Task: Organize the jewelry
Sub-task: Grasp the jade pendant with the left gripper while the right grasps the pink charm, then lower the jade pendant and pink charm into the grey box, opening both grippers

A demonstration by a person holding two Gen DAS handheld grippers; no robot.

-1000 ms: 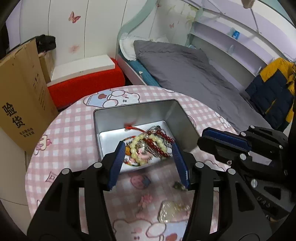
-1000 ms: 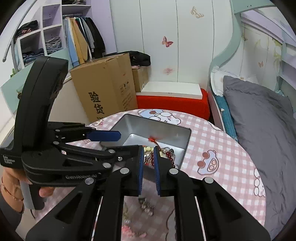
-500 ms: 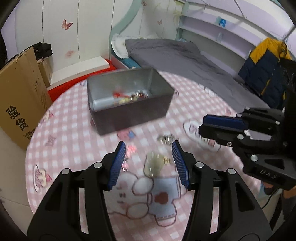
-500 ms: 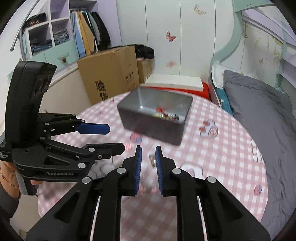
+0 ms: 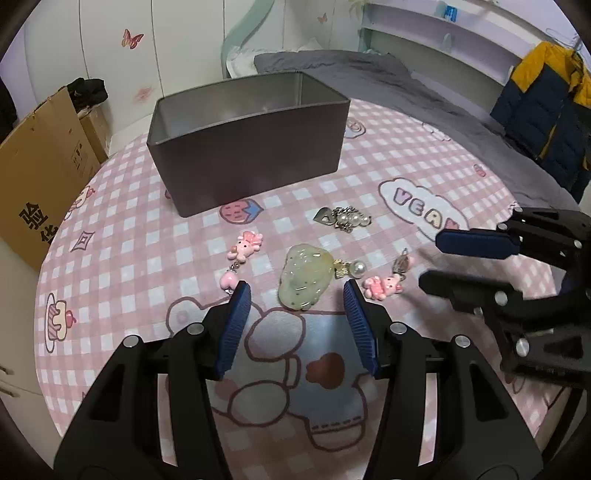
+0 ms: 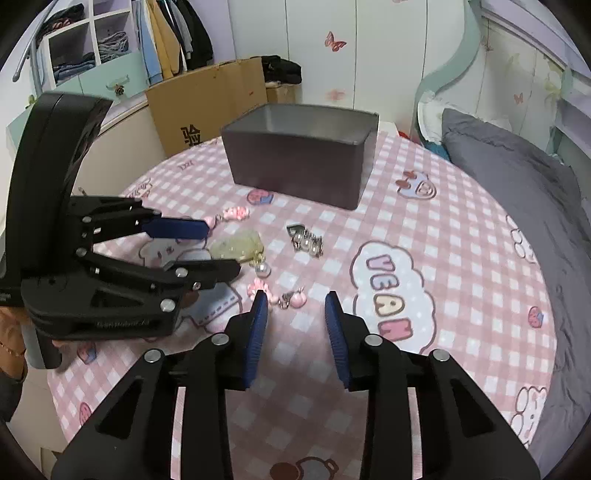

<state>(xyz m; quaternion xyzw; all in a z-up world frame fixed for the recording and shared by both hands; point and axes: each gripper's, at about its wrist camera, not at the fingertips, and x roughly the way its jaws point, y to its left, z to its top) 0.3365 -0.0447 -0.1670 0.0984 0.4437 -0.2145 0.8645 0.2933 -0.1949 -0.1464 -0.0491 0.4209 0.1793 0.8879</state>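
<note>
Child's bedroom in a home: bed with grey duvet [image 5: 354, 70], butterfly stickers [image 6: 334, 40] on white wardrobe doors, open closet of hanging clothes [image 6: 173, 33], cartoon-print pink tablecloth [image 6: 424, 229].

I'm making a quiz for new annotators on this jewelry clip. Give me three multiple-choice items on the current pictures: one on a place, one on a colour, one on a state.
1. Where is the green pendant?
A. inside the tin
B. on the tablecloth, ahead of the left gripper
C. held in the right gripper

2. What colour are the two bunny charms?
A. pink
B. blue
C. black

3. How do the right gripper's jaws stand?
A. shut on a charm
B. shut on nothing
C. open, holding nothing

Answers:
1 B: it lies on the tablecloth just beyond the left gripper, short of the tin.
2 A: one bunny charm and the other are both pink.
3 C: the right gripper shows a wide gap with only cloth between the pads.
</note>
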